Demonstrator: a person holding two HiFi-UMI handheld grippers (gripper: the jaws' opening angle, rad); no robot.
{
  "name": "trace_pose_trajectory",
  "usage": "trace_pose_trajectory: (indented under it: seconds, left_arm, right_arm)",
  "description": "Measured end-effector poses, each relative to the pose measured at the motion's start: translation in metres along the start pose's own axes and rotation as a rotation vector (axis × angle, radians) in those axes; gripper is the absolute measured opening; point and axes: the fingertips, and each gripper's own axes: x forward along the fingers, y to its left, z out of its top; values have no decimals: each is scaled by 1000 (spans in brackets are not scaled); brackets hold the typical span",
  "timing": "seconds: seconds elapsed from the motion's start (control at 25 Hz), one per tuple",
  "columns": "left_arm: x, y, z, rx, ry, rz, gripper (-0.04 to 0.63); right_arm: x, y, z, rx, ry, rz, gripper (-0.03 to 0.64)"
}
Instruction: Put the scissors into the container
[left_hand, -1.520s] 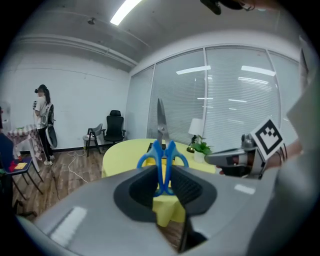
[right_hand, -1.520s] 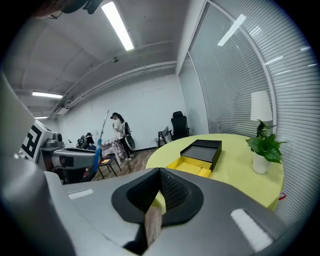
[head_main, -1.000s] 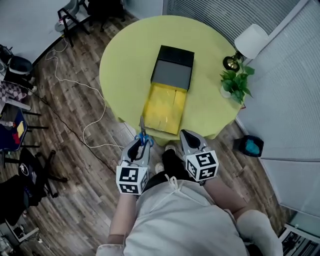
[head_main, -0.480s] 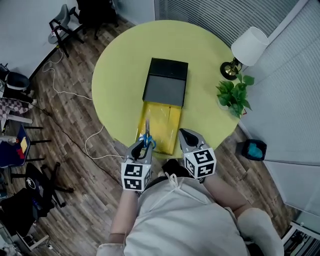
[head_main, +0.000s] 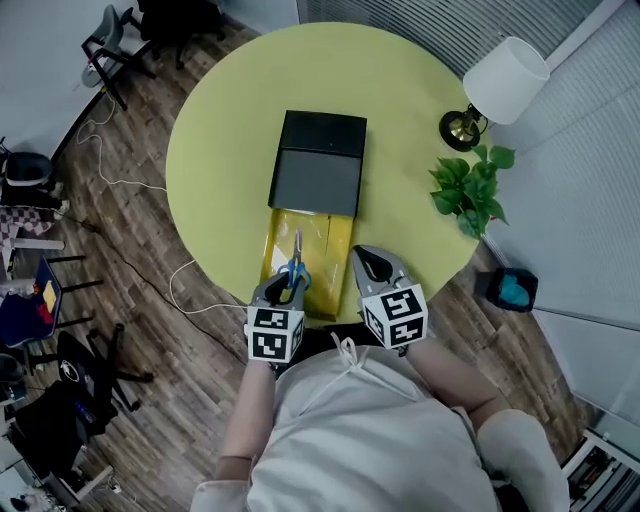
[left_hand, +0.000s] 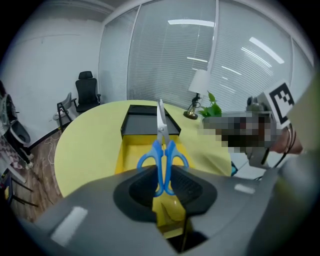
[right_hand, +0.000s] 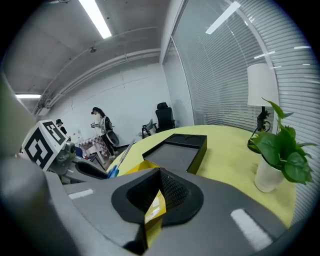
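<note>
Blue-handled scissors (head_main: 294, 268) are clamped by the handles in my left gripper (head_main: 283, 290), blades pointing away from me. They hang over the near end of the open yellow container (head_main: 318, 240) on the round yellow-green table (head_main: 220, 130). In the left gripper view the scissors (left_hand: 162, 155) stand upright between the pads, above the yellow container (left_hand: 131, 150). My right gripper (head_main: 372, 262) is shut and empty, just right of the container's near end. In the right gripper view the container (right_hand: 142, 167) lies below the right gripper (right_hand: 155, 200).
A black box with a grey top (head_main: 318, 165) adjoins the container's far end. A white lamp (head_main: 500, 85) and a potted plant (head_main: 465, 190) stand at the table's right edge. Chairs (head_main: 110, 40), a floor cable (head_main: 130, 170) and a teal bin (head_main: 510, 290) surround the table.
Both grippers have moved forward from the table's near edge. The scissors in the left gripper now sit over the yellow container instead of before it.
</note>
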Motion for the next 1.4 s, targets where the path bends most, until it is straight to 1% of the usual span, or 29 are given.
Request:
trace_pose_trajectory:
  seconds: [0.2, 0.52, 0.64, 0.84, 1.08, 1.24, 1.4]
  left_arm:
    - [26, 7, -2, 2, 59, 0, 83]
    - [54, 1, -29, 32, 233, -123, 83]
    - [59, 2, -38, 53, 282, -150, 83]
    - [70, 5, -52, 65, 350, -184, 83]
    - [75, 2, -65, 60, 388, -212, 83]
    - [76, -3, -70, 98, 417, -224, 84]
    - [76, -2, -69, 128, 412, -212, 84]
  right_arm:
    - [1, -11, -1, 30, 9, -39, 0]
    - [-7, -16, -8, 137, 7, -140, 0]
    - [-12, -13, -12, 155, 10, -169, 0]
    - [-19, -12, -18, 180, 10, -224, 0]
    - [-29, -12, -29, 198, 22, -270, 0]
    - [-37, -11, -30, 199, 18, -315, 0]
    - [-41, -9, -32, 213, 19, -339, 0]
